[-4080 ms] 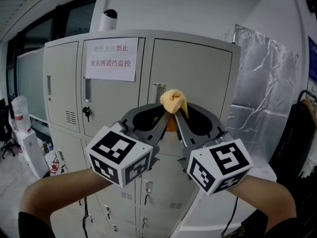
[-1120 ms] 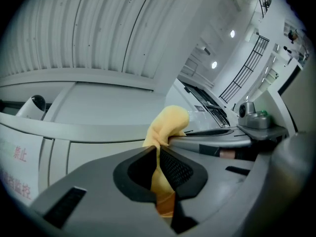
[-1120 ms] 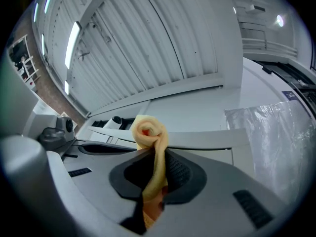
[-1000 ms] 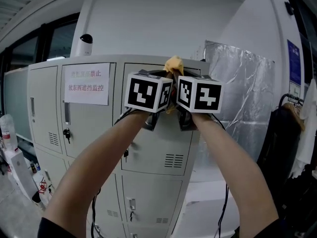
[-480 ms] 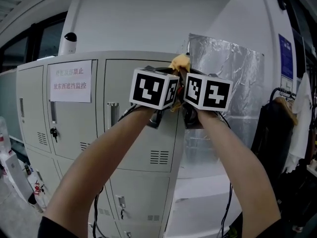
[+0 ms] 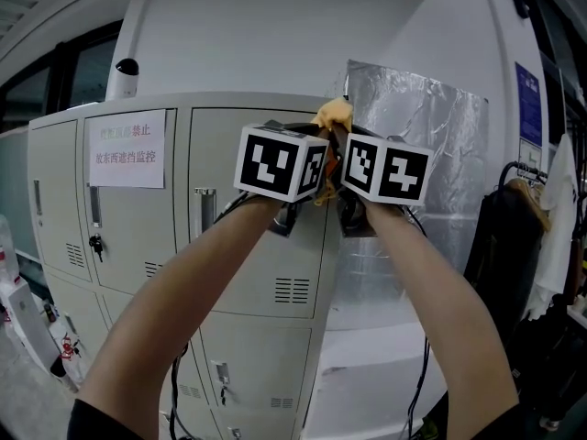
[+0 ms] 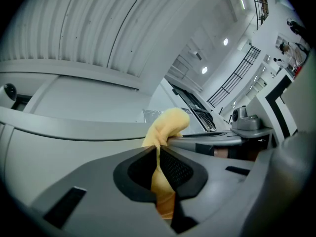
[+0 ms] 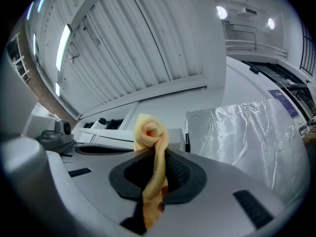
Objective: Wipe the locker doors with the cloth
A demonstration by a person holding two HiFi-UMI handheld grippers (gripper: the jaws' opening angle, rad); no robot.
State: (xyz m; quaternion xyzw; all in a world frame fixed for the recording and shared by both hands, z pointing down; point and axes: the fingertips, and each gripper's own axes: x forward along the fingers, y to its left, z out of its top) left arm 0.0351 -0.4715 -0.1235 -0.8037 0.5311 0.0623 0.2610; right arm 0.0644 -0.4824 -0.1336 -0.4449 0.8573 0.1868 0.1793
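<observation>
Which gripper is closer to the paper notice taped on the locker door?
Left. The paper notice hangs off to the left of both; the left gripper is on that side, the right gripper just beyond it, both clamping the cloth.

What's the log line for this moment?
left gripper: shut on cloth | right gripper: shut on cloth | cloth: raised by locker top right corner

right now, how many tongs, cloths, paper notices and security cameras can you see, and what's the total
tongs: 2, the left tongs and the right tongs, both shut on the cloth
yellow cloth: 1
paper notice on a locker door: 1
security camera above the lockers: 1
total: 5
</observation>
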